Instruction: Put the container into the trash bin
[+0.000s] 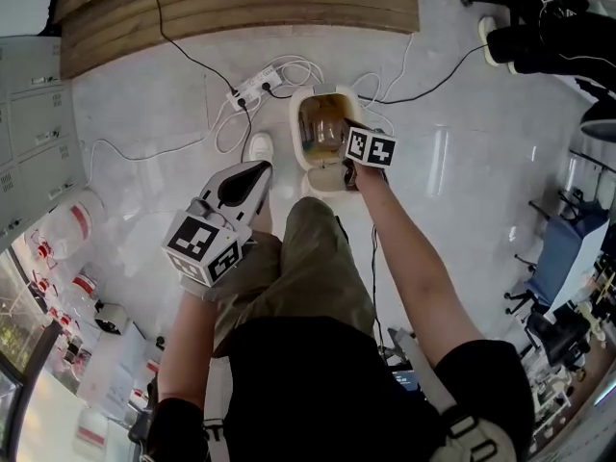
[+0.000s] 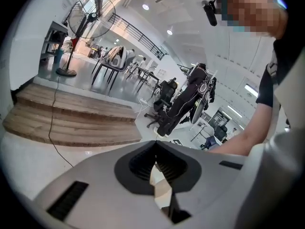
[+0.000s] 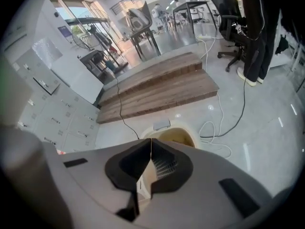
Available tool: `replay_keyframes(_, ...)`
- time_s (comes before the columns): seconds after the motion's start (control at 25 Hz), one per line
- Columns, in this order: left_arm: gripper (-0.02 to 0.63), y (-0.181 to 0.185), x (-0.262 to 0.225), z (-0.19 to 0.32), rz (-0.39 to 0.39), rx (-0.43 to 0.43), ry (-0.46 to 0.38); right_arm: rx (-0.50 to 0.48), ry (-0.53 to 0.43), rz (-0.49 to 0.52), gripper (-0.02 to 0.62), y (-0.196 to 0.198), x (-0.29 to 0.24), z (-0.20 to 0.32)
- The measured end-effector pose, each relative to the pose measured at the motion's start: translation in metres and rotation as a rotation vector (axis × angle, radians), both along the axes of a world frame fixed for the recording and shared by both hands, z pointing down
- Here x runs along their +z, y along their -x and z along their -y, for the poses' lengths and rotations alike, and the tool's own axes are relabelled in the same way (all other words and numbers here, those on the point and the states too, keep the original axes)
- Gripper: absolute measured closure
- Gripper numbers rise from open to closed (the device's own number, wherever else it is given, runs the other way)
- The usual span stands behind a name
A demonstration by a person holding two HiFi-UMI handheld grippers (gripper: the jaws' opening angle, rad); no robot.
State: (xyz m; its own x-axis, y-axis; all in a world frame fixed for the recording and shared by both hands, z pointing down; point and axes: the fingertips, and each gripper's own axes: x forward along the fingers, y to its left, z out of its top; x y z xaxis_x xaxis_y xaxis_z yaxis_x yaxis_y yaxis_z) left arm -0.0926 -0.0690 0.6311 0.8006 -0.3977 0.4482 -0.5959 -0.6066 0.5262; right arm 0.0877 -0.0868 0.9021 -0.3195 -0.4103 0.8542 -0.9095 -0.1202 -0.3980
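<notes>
Fingers [image 2: 136, 165] of left gripper [image 2: 156, 143] and right gripper [image 3: 150, 140] meet, empty; clear amber-tinted container [image 1: 323, 128] lies inside cream trash bin [image 1: 295, 128].

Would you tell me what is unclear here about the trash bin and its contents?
Right gripper view: the right gripper itself hides most of the trash bin.
Head view: bin contents too small and glary to identify; that gripper covers part of its rim.
Left gripper view: bin out of frame.
</notes>
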Motion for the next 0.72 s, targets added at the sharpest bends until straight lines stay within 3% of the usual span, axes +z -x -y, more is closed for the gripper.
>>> replay_keyframes(0.24,0.598,-0.007,-0.026,0.013,-0.029,-0.008,-0.023,0.053,-0.129,-0.005,0.580,-0.012,-0.061,0.016)
replay_keyframes(0.72,0.598,-0.043,-0.083,0.033,-0.080,0.036,-0.094,0.108,-0.263,0.065,0.580,-0.031,-0.179,0.022)
